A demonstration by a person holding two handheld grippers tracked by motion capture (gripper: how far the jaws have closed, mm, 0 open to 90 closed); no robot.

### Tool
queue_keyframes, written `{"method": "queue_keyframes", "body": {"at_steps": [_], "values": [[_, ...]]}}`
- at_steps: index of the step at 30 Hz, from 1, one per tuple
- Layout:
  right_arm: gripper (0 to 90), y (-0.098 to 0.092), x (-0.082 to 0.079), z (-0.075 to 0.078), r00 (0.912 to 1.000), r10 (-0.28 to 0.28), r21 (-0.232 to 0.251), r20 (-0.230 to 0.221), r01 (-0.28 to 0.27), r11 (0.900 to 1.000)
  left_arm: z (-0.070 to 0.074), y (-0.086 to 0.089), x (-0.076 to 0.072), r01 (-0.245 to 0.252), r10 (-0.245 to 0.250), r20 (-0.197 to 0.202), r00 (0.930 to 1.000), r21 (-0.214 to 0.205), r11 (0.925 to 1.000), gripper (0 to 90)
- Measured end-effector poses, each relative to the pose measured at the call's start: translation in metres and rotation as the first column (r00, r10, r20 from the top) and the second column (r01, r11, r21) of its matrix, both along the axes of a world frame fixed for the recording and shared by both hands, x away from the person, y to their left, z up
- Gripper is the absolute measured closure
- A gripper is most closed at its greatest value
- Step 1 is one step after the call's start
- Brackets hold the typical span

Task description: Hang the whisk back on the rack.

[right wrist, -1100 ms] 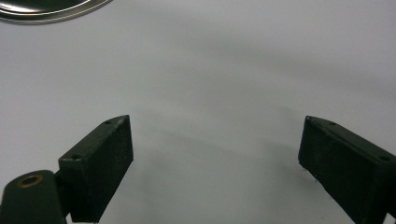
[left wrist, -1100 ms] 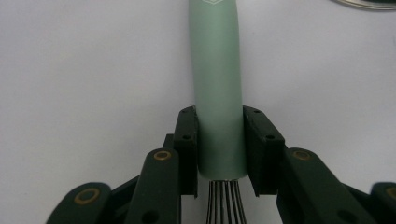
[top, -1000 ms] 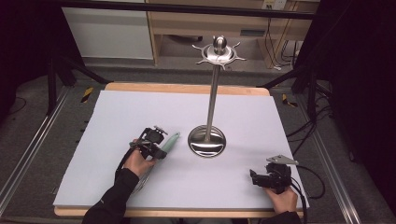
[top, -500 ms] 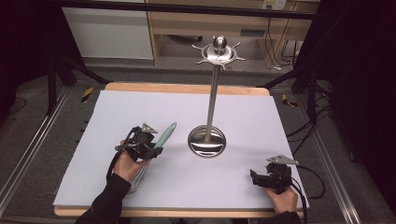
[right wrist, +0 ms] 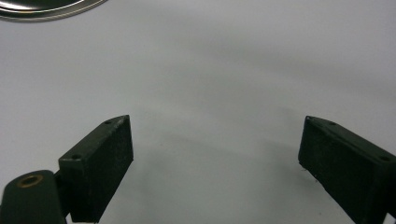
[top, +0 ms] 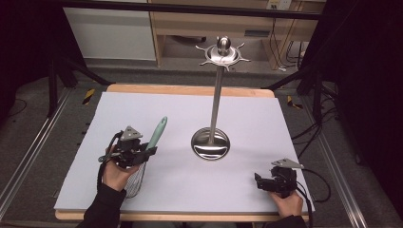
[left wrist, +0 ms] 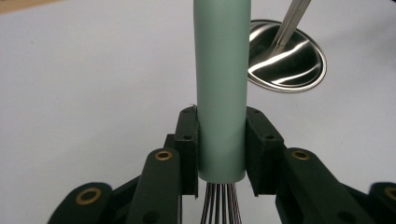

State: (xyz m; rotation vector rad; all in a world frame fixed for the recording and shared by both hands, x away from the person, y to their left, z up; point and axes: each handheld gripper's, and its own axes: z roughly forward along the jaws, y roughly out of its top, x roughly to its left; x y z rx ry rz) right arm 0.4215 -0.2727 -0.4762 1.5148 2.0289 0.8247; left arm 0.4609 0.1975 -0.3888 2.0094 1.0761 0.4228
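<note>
Whisk (top: 153, 142) gripped by its green handle in the left tongs (left wrist: 222, 154), angled toward one o'clock where the hook stand (top: 212, 142) waits unused, hanging probably next, while the right tongs (right wrist: 215, 163) idle open over the tabletop (top: 266, 114)

The left claw (top: 151, 151) sits at the near left, its jaws clamped on a whisk handle (left wrist: 220, 84), the left hand (top: 115, 172) gripping it from behind. The right claw (top: 259, 180) rests near right, jaws spread wide.

A wooden table (top: 190, 90) carries a white sheet (top: 266, 123) bearing a steel stand (top: 211, 143).
</note>
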Motion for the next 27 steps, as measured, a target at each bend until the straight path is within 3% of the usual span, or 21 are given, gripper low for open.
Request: {"method": "queue_keyframes", "body": {"at_steps": [2,12,19,27], "values": [[10.6,0.000,0.000,0.000,1.0000,0.000,-0.001,0.000,0.000,1.0000,0.004,0.003,-0.005,-0.002,0.003,0.033,0.9994,-0.016,0.9999,68.5],[10.7,0.001,-0.001,0.000,1.0000,0.007,-0.012,0.004,-0.007,0.9999,0.023,0.009,-0.018,0.009,-0.001,0.118,0.9931,-0.066,0.9978,68.5],[10.6,0.002,-0.001,0.000,1.0000,0.005,-0.013,0.007,-0.004,0.9999,0.034,0.012,-0.024,0.012,0.008,0.195,0.9807,-0.103,0.9946,68.5],[10.6,0.002,-0.001,0.000,0.9999,0.009,-0.012,0.013,-0.009,0.9999,0.042,0.013,-0.024,0.014,0.020,0.231,0.9727,-0.144,0.9895,68.4]]}}
